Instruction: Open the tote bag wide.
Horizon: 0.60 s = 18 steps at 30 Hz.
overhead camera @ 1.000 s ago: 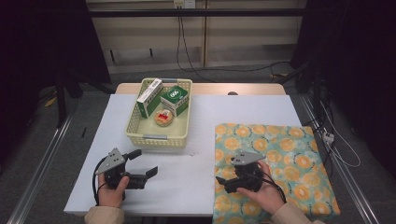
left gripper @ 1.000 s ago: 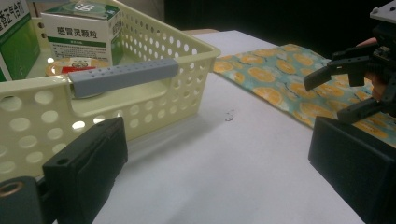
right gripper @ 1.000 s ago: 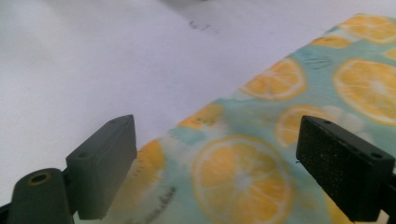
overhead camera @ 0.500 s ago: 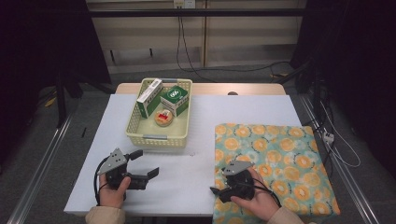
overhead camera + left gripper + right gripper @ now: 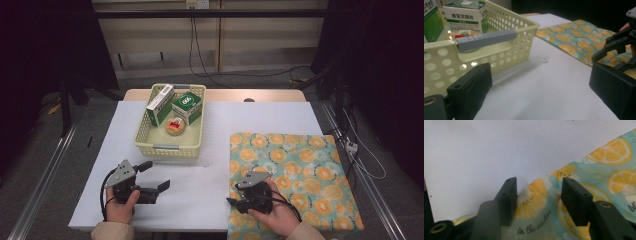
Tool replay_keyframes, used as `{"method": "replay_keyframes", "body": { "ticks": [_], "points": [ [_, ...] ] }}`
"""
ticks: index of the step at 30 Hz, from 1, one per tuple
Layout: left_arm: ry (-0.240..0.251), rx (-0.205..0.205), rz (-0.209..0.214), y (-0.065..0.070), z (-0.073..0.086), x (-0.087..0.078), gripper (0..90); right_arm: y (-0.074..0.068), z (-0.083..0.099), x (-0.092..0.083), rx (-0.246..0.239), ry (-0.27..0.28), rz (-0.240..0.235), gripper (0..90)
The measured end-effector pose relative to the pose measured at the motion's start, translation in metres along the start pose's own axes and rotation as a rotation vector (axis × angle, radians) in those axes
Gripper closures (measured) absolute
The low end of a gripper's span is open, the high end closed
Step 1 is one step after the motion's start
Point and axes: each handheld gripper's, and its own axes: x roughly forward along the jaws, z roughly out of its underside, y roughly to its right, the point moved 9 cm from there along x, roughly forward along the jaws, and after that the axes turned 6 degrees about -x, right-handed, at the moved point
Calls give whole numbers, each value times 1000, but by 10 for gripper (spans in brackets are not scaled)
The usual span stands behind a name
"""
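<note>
R gripper (image 5: 537, 195) is down at the near-left edge of the lemon-print cloth (image 5: 295, 175), and its jaws have just been closing. In the right gripper view they now stand about half spread, with a raised fold of the cloth between them. The left jaw looks to touch the fold; the right jaw stands a little off it, so I see no pinch yet. In the high view my R hand (image 5: 272, 210) sits on the cloth's near-left corner, gripper (image 5: 235, 202) pointing toward the bare white worktop (image 5: 210, 150).

L gripper (image 5: 155, 177) rests on the worktop, near-left, just in front of the basket (image 5: 169, 147). Its jaws are spread wide, nothing between them but white surface, as the left gripper view shows (image 5: 541, 87). L hand (image 5: 120, 202) holds it low.

The cloth lies flat on the right half of the worktop, its far edge about level with the basket's near wall, well apart from the L gripper.

Writing: the cloth reads "in the sunshine" in script, right by the R jaws in the right gripper view (image 5: 534, 222). In the basket, a green-and-white box (image 5: 465, 15) carries Chinese characters 感冒灵颗粒 on its white face. A taller box (image 5: 160, 102) leans beside it, text too small to read. A round tin (image 5: 175, 125) with a red label lies in front of the boxes, also unreadable. The basket has a grey handle bar (image 5: 486, 38) on its near wall.
</note>
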Motion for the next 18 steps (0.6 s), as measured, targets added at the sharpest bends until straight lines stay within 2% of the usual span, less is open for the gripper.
{"method": "replay_keyframes", "body": {
  "ticks": [1,4,8,15,18],
  "points": [
    [0,0,-1,-1,0,-1,45,2,1,-1,-3,1,-3,527],
    [0,0,-2,-1,0,-1,45,4,1,-2,-2,2,0,564],
    [-3,5,-3,0,0,0,45,8,2,-3,7,10,5,667],
    [-8,6,1,1,0,2,45,13,3,-3,18,33,10,782],
    [-9,8,2,1,0,2,45,14,4,-3,20,37,7,862]
  ]
}}
